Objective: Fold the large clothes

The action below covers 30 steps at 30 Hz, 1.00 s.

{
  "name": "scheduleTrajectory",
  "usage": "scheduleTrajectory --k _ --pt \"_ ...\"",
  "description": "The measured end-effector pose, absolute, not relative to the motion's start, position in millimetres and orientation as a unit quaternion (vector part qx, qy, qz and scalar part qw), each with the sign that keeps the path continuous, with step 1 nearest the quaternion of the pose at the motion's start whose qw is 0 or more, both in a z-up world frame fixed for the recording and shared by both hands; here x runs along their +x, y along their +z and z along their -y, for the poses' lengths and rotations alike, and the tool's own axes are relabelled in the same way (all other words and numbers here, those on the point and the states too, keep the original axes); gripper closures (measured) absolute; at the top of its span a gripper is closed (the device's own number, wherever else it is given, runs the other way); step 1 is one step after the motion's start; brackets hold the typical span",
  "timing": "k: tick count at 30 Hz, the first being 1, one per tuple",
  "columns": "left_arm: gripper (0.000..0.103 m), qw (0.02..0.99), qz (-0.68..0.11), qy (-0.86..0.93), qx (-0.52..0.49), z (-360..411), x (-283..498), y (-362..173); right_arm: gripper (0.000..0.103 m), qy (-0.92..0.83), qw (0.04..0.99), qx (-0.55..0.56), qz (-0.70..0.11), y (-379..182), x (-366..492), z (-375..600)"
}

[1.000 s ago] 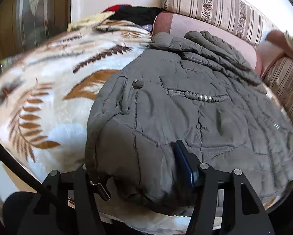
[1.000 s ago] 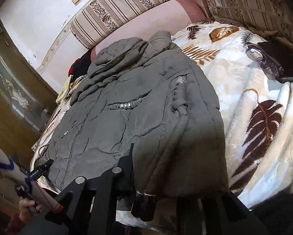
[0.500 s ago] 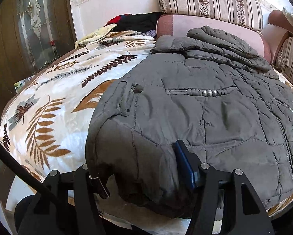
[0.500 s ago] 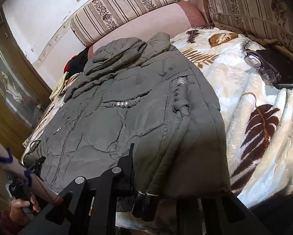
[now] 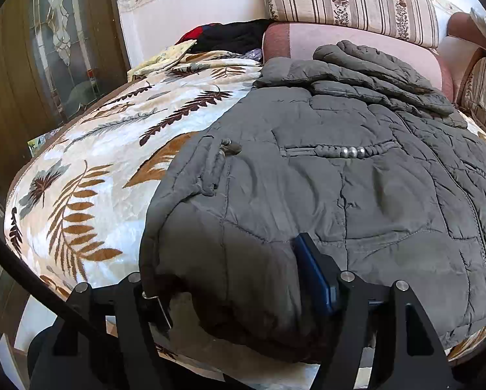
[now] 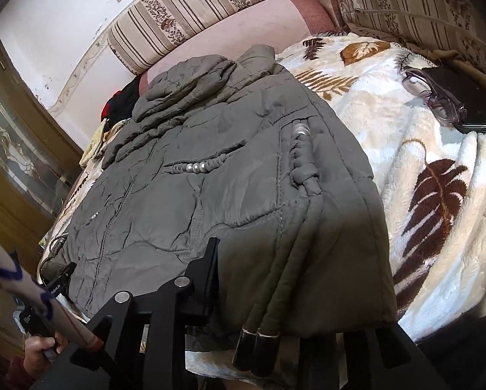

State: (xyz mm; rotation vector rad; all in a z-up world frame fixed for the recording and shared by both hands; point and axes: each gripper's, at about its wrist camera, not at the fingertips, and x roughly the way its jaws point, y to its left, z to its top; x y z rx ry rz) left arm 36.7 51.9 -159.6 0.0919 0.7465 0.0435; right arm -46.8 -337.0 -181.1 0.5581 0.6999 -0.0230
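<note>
Both tongs opening at the jacket point(image 5: 340, 201) hem: left tongs point(image 5: 239, 295) and right tongs point(image 6: 275, 292) straddle it, grip unclear. Puffy, soft, slippery, bulky; pinch hem corners through the padding.

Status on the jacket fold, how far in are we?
Done: the grey quilted jacket lies on the leaf-print blanket, its hood bunched at the far end by the cushions; a sleeve seems tucked in.

In hand: left gripper and right gripper both straddle the near hem, jaws opening, so they look to be letting go.

Left: folding the body into a compact bundle; it lies at full length.
</note>
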Motion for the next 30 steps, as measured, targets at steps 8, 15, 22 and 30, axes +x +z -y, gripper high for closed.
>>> scheduleTrajectory --k 8,15,22,30 --pt "0.034 0.930 -0.364 0.023 0.046 -51.1 36.8 -159.8 0.069 -0.013 0.898 0.274 -0.345 -180.6 -46.3 338.7" --pt "0.046 0.931 -0.360 0.016 0.050 -49.1 34.9 -158.6 0.073 -0.010 0.901 0.277 -0.334 -178.1 -50.3 339.1" --pt "0.060 0.933 -0.356 0.010 0.051 -46.7 31.7 -156.4 0.080 -0.008 0.905 0.270 -0.327 -176.2 -53.2 337.0" --pt "0.075 0.935 -0.351 0.000 0.049 -45.2 29.4 -153.5 0.084 -0.006 0.911 0.261 -0.318 -171.8 -54.6 334.3"
